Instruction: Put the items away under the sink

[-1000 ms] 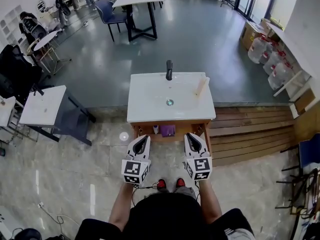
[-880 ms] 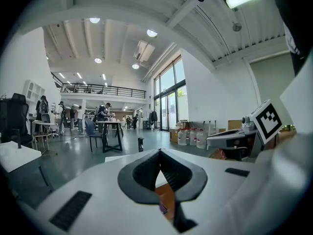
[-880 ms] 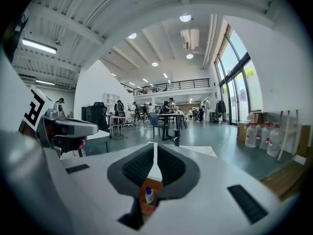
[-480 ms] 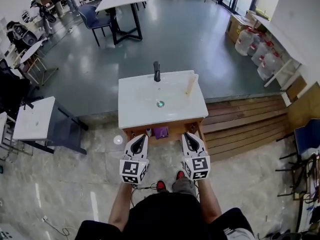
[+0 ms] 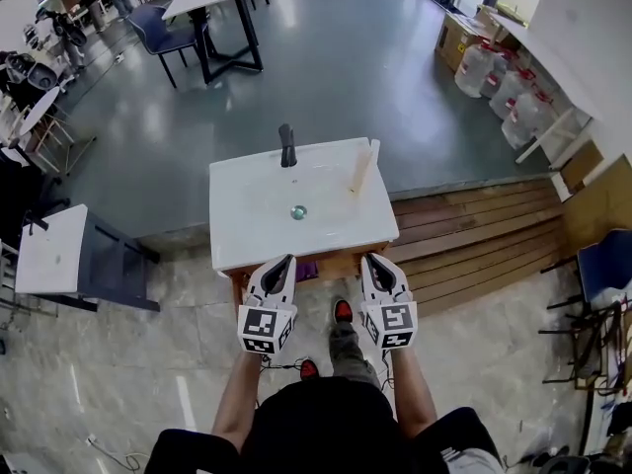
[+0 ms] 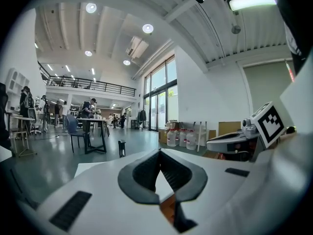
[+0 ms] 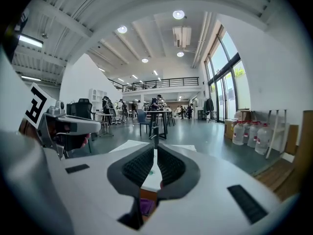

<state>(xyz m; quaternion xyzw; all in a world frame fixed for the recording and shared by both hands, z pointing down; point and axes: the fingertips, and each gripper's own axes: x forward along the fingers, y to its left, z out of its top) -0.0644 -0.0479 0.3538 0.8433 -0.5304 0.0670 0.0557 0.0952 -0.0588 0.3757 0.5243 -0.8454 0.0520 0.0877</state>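
A white sink top (image 5: 247, 225) with a black faucet (image 5: 287, 146) and a drain (image 5: 298, 211) stands on a wooden cabinet. A pale wooden stick (image 5: 361, 169) lies on its right side. A purple item (image 5: 308, 269) shows just under the front edge, and it is also low in the right gripper view (image 7: 146, 205). My left gripper (image 5: 286, 261) is shut and empty at the cabinet's front left. My right gripper (image 5: 369, 259) is shut and empty at the front right. Both point nearly level over the sink top (image 6: 93, 168) towards the faucet (image 7: 155, 131).
A white side table (image 5: 54, 250) stands to the left. Wooden steps (image 5: 474, 235) run along the right. Water jugs (image 5: 494, 82) and a box sit at the far right, a blue chair (image 5: 602, 265) at the right edge. The person's red shoes (image 5: 343, 311) are below the cabinet front.
The person has stepped closer to the sink. Both grippers moved forward to the cabinet's front edge. The sink top now hides most of the cabinet's inside.
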